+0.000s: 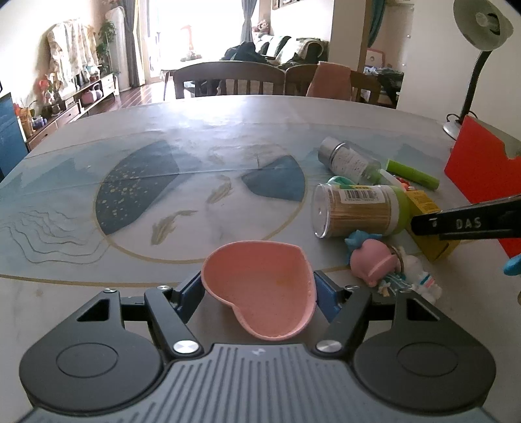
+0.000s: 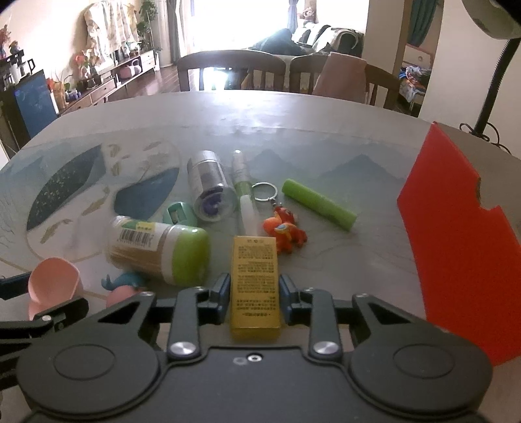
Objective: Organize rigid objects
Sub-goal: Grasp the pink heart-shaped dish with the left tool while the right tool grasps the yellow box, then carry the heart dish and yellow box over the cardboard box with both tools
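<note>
Two grippers: left (image 1: 259, 286) holds one pink dish (image 1: 260, 289), right (image 2: 253, 294) one yellow box (image 2: 255, 286).

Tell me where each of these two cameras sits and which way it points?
Left wrist view: mounted on the left gripper, looking forward across the table toward the chairs; its fingers flank a pink heart dish.
Right wrist view: mounted on the right gripper, facing the same way; its fingers clamp a yellow box.
Shared: both show the toothpick jar, green tube and red box.

Sunlit window (image 1: 195, 29) behind dining chairs (image 1: 228, 79)
</note>
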